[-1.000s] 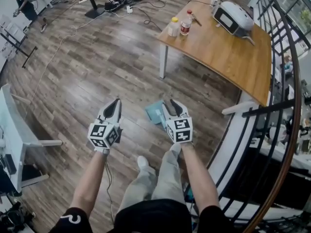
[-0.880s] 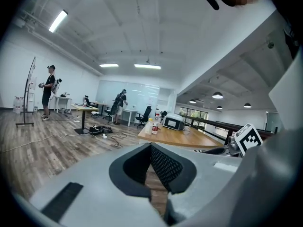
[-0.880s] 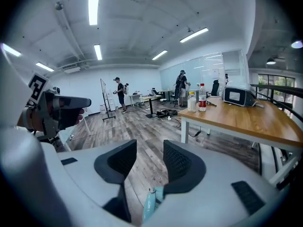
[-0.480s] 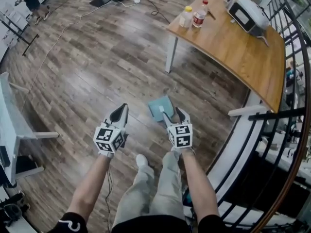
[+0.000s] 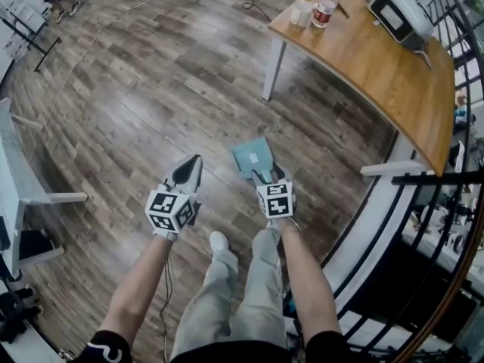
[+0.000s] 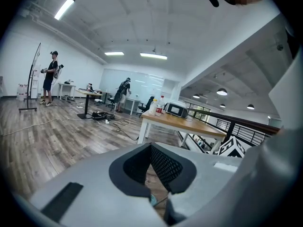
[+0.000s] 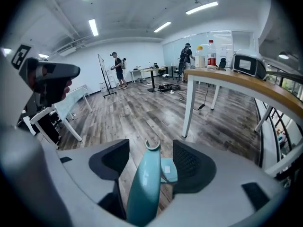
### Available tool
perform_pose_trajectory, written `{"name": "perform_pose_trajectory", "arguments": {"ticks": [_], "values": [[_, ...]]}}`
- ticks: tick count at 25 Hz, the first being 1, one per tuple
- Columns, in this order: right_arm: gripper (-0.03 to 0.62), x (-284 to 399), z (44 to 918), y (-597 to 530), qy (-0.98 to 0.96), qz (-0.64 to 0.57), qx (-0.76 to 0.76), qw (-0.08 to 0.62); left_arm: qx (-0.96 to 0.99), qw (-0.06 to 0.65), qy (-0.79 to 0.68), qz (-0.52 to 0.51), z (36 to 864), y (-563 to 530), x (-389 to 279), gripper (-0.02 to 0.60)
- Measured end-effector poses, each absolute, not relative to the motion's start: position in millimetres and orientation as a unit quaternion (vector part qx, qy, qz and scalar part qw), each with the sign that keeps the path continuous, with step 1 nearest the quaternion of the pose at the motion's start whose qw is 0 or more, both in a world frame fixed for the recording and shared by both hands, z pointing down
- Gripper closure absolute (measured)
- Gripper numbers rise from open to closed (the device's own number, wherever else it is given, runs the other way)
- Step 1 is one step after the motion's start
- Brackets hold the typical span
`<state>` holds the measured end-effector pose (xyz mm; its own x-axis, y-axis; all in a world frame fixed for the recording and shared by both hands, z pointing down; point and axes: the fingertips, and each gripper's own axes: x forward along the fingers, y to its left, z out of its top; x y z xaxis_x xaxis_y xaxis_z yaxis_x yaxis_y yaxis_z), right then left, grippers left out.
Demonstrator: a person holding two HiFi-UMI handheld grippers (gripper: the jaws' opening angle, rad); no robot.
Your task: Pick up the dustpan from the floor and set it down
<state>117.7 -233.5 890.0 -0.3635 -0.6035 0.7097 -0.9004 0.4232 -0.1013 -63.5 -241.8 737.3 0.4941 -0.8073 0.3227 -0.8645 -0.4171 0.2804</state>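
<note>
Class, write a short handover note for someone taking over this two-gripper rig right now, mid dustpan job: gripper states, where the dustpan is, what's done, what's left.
Grippers: the left gripper is shut and empty. The right gripper is open. Its jaws have just been opening, and the handle stands between them with the pads not pressing on it.
Things: the teal dustpan appears to lie on the floor, just ahead of the right gripper.
Done: the right gripper is lined up on the handle. This moment doesn't show whether the pan has been lifted and set down.
Left: if not, close on the handle, lift and set down. Otherwise back the gripper off.
</note>
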Motion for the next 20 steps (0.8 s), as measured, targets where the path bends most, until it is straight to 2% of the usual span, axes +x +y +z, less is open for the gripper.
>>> {"name": "perform_pose_trajectory", "arguments": {"ticks": [5,9,10,11,20], "values": [[0.333,119,926,-227,-0.776,0.251,0.469,0.338,0.837,0.216,-0.498,0.074,756,-237,-62,0.588],[0.43,121,931,-227,-0.767,0.248,0.479,0.348,0.834,0.221,-0.499,0.078,766,-235,-61,0.588],[0.472,123,931,-227,-0.763,0.245,0.485,0.351,0.834,0.222,-0.499,0.078,766,-234,-61,0.588],[0.483,125,932,-228,-0.758,0.243,0.491,0.354,0.834,0.223,-0.499,0.078,766,-234,-60,0.588],[0.507,142,933,-226,-0.738,0.219,0.514,0.378,0.835,0.218,-0.499,0.078,753,-237,-59,0.588]]}}
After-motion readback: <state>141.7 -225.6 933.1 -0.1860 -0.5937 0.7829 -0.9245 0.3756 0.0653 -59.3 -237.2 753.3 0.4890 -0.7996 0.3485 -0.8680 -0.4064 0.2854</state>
